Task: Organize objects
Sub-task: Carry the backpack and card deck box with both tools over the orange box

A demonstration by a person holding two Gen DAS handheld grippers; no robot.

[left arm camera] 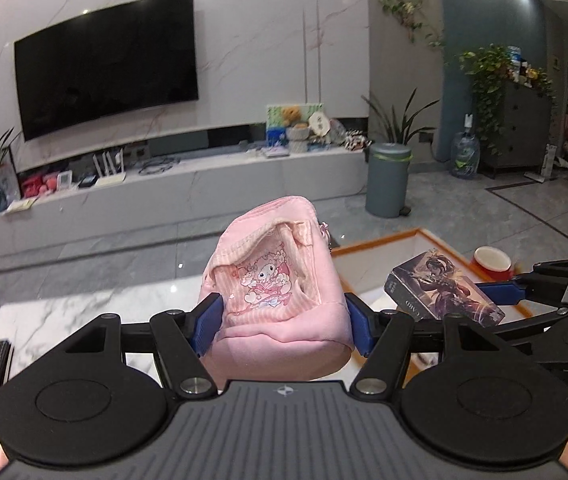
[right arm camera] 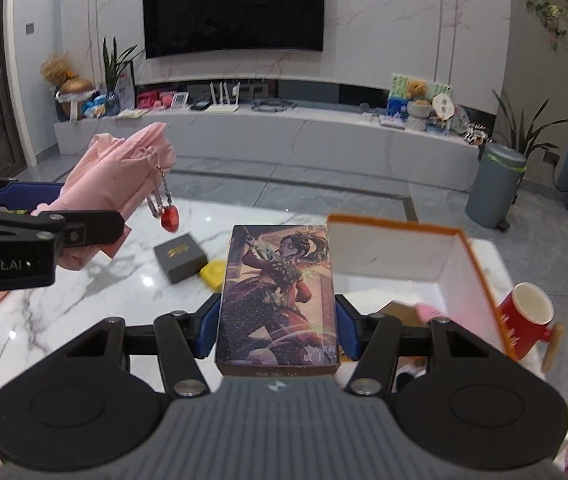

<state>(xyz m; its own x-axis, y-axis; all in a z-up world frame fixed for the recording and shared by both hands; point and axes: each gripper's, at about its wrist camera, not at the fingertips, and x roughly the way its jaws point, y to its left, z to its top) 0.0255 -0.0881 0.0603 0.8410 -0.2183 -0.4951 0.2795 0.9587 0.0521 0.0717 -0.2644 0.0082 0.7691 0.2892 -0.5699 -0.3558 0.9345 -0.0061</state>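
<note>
My left gripper (left arm camera: 281, 326) is shut on a pink pouch (left arm camera: 275, 280) with a cartoon print, held above the marble table (left arm camera: 63, 312). The pouch also shows in the right wrist view (right arm camera: 119, 184), with a red charm (right arm camera: 169, 218) hanging from its chain. My right gripper (right arm camera: 277, 328) is shut on a card box (right arm camera: 277, 296) printed with a warrior figure, held above the table; the card box also shows in the left wrist view (left arm camera: 444, 290). An open white box with an orange rim (right arm camera: 460, 248) stands on the table at the right.
A dark grey box (right arm camera: 179, 256) and a yellow object (right arm camera: 213, 274) lie on the table ahead. A red mug (right arm camera: 528, 320) stands right of the open box. A grey bin (right arm camera: 496, 184), TV console (right arm camera: 267, 132) and floor lie beyond the table.
</note>
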